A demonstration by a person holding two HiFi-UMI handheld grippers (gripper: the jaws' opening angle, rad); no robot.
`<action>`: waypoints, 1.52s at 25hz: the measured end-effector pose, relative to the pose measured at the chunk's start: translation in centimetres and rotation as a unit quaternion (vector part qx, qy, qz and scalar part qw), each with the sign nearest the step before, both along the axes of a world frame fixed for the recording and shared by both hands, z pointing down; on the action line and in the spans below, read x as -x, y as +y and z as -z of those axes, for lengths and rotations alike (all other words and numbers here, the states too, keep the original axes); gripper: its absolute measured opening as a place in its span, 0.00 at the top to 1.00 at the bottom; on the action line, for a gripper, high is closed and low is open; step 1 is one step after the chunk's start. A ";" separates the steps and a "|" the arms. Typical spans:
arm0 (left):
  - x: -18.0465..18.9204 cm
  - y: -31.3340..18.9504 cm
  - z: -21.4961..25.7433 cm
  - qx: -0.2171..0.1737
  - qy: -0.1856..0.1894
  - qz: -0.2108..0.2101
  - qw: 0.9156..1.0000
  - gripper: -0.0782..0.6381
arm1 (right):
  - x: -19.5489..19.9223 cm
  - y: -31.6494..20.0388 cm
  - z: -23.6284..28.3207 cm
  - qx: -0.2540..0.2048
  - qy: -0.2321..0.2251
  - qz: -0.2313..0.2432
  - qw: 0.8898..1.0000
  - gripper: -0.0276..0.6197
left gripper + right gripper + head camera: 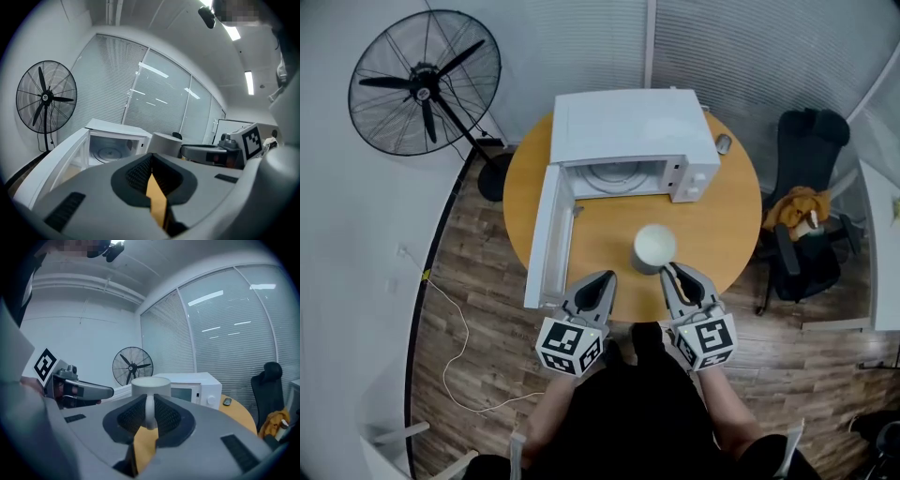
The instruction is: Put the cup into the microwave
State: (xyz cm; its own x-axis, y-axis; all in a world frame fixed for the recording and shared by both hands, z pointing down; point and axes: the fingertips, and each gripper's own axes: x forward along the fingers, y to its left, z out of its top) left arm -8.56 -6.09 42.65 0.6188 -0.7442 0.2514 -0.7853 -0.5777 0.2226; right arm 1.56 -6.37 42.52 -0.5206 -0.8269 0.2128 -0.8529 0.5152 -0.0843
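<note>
Right tool pinches the cup by its handle; left tool pressed together.

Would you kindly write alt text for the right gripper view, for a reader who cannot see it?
The right gripper clamps the handle of a white cup above an orange table. Behind the cup are an open white microwave and a standing fan; the left gripper shows at left.

No legible text anywhere
</note>
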 end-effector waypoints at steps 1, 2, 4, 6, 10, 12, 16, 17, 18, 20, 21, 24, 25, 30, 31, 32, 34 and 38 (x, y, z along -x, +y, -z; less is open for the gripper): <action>-0.1 -0.6 0.1 0.000 -0.001 0.004 1.000 0.90 | 0.0 -0.8 0.0 -0.002 0.000 0.005 1.000 0.87; -0.2 -1.2 0.2 -0.001 -0.002 0.008 1.000 0.90 | -0.1 -1.6 0.0 -0.004 0.000 0.011 1.000 0.87; -0.3 -2.3 0.4 -0.004 -0.004 0.018 1.000 0.90 | -0.1 -3.2 -0.3 -0.004 0.001 0.022 1.000 0.87; -0.4 -3.5 0.5 -0.005 -0.006 0.030 1.000 0.90 | 0.0 -4.7 -0.8 -0.002 0.003 0.033 0.999 0.87; -0.6 -5.7 0.4 0.000 -0.009 0.049 0.999 0.90 | 0.1 -7.6 -2.0 0.003 0.005 0.053 0.999 0.87; -0.7 -6.7 0.2 0.004 -0.012 0.058 0.998 0.90 | 0.0 -9.0 -2.6 0.005 0.007 0.061 0.998 0.87; -0.9 -8.4 -0.3 0.011 -0.018 0.076 0.997 0.90 | 0.0 -11.7 -3.8 0.007 0.010 0.076 0.997 0.87; -0.9 -8.8 -0.5 0.013 -0.020 0.081 0.996 0.90 | 0.0 -12.3 -4.2 0.008 0.011 0.079 0.997 0.87; -0.9 -9.1 -0.6 0.015 -0.021 0.085 0.996 0.90 | -0.1 -12.9 -4.6 0.009 0.011 0.082 0.997 0.87; -1.1 -9.8 -1.0 0.019 -0.024 0.094 0.995 0.90 | -0.1 -14.1 -5.5 0.012 0.013 0.087 0.996 0.87; -1.2 -10.2 -1.2 0.022 -0.025 0.098 0.995 0.90 | -0.1 -14.8 -6.1 0.014 0.014 0.089 0.996 0.87; -1.5 -11.2 -1.8 0.030 -0.027 0.109 0.993 0.90 | -0.1 -16.7 -7.8 0.020 0.020 0.096 0.995 0.87; -1.7 -11.5 -2.0 0.032 -0.027 0.112 0.993 0.90 | 0.0 -17.3 -8.4 0.021 0.022 0.098 0.995 0.87; -1.9 -12.6 -2.7 0.042 -0.030 0.126 0.991 0.90 | 0.7 -20.4 -11.1 0.028 0.033 0.106 0.993 0.87; -2.0 -12.7 -2.8 0.044 -0.030 0.129 0.990 0.90 | 0.8 -21.0 -11.6 0.029 0.034 0.106 0.993 0.87; -2.0 -12.8 -2.9 0.046 -0.030 0.131 0.990 0.90 | 1.0 -21.6 -12.0 0.030 0.035 0.105 0.993 0.87; -1.9 -12.9 -3.1 0.050 -0.030 0.136 0.989 0.90 | 1.3 -22.8 -12.7 0.029 0.036 0.101 0.994 0.87; -1.4 -13.3 -3.5 0.056 -0.032 0.146 0.987 0.90 | 1.9 -25.3 -14.3 0.027 0.039 0.088 0.995 0.87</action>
State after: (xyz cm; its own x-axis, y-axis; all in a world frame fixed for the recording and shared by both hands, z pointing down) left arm -7.17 -19.43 46.10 0.3627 -0.8537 0.3738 -0.9290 -0.2999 0.2166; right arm -0.33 -31.71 56.82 -0.6358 -0.7113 0.2996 -0.7554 0.6532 -0.0524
